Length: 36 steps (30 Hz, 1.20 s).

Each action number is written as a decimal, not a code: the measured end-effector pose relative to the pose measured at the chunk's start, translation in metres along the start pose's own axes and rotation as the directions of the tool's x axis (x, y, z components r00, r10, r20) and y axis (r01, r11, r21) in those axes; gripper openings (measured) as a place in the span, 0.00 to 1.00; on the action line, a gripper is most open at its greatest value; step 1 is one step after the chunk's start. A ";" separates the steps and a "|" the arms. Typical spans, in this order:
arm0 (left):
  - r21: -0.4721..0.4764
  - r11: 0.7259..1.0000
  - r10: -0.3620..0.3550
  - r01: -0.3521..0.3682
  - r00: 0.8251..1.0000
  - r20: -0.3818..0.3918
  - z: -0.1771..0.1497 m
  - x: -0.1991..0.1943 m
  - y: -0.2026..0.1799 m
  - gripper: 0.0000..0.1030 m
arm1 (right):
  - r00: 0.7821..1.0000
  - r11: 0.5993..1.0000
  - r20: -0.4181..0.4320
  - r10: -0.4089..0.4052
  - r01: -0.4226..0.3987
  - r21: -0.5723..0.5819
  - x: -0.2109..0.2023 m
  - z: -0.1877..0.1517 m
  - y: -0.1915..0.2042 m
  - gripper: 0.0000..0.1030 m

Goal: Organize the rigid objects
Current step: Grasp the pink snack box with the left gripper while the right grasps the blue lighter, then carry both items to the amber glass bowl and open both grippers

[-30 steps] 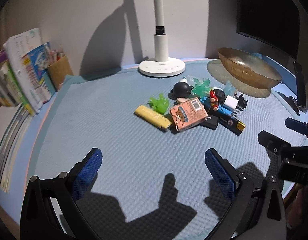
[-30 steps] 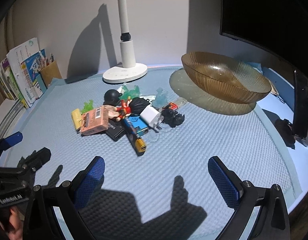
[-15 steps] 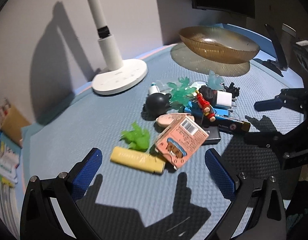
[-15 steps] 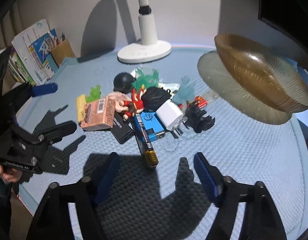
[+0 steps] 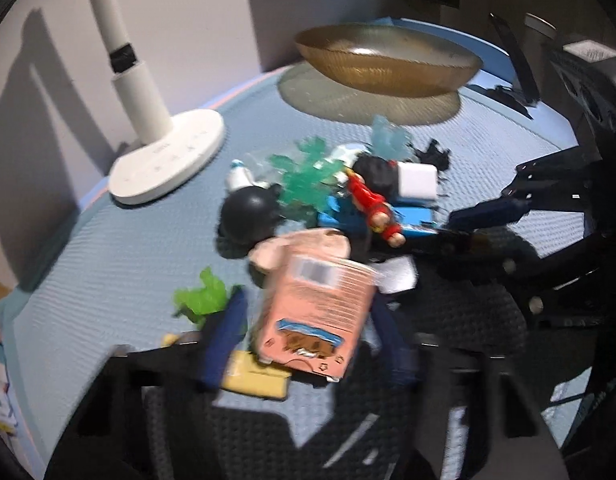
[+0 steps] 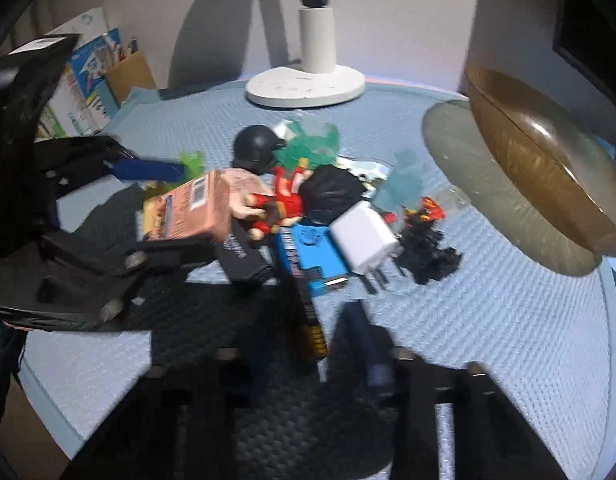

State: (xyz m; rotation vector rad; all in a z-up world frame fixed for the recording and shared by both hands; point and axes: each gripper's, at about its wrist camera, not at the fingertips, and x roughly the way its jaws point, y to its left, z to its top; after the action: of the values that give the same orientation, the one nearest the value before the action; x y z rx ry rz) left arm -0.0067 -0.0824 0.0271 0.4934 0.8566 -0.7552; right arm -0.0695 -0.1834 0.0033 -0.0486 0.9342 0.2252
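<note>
A pile of small objects lies mid-mat. My left gripper (image 5: pixel 308 328) has its fingers on both sides of the pink carton (image 5: pixel 320 312), closing on it; the carton also shows in the right wrist view (image 6: pixel 188 212). A yellow block (image 5: pixel 256 376) lies under it. My right gripper (image 6: pixel 308 344) has narrowed around the black-and-yellow stick (image 6: pixel 308 316). Around them lie a blue box (image 6: pixel 316 252), a white charger (image 6: pixel 364 240), a red figure (image 6: pixel 280 200), a black helmet (image 6: pixel 256 148) and green plastic pieces (image 5: pixel 204 300).
An amber glass bowl (image 5: pixel 388 60) stands at the back right of the blue mat (image 5: pixel 108 264). A white lamp base (image 5: pixel 168 160) stands behind the pile. Books and a cardboard holder (image 6: pixel 128 72) line the left edge. A dark monitor stands at the far right.
Both grippers have moved forward into the pile and narrowed. The left one now straddles the pink carton; the right one straddles the black-and-yellow stick. Both views are motion-blurred.
</note>
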 end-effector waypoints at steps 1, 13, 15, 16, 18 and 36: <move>-0.003 1.000 0.001 -0.001 1.000 0.002 -0.001 -0.001 -0.002 0.41 | 1.000 1.000 -0.001 0.005 -0.005 0.000 0.000 0.000 0.001 0.17; -0.268 0.962 -0.051 0.057 0.998 0.030 -0.036 -0.045 -0.024 0.39 | 0.946 0.918 -0.031 0.322 -0.304 0.256 -0.032 -0.048 -0.029 0.10; -0.273 0.961 -0.036 0.036 0.999 0.006 -0.044 -0.041 -0.032 0.39 | 0.967 0.941 -0.029 0.252 -0.238 0.238 -0.035 -0.054 -0.028 0.10; -0.278 0.960 -0.036 0.032 0.999 -0.007 -0.047 -0.038 -0.034 0.39 | 0.974 0.949 -0.035 0.223 -0.209 0.235 -0.035 -0.055 -0.028 0.12; -0.299 0.954 -0.040 0.032 0.999 -0.020 -0.051 -0.033 -0.035 0.39 | 0.975 0.953 -0.037 0.220 -0.206 0.221 -0.036 -0.054 -0.027 0.15; -0.289 0.954 0.071 -0.074 0.997 -0.023 -0.048 -0.039 -0.060 0.37 | 0.999 0.998 0.033 -0.025 0.027 -0.059 -0.035 -0.052 0.026 0.22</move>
State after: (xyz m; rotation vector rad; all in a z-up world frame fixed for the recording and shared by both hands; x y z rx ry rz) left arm -0.0925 -0.0745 0.0263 0.2661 0.9377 -0.5474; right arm -0.1365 -0.1716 0.0020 -0.1121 0.8946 0.2292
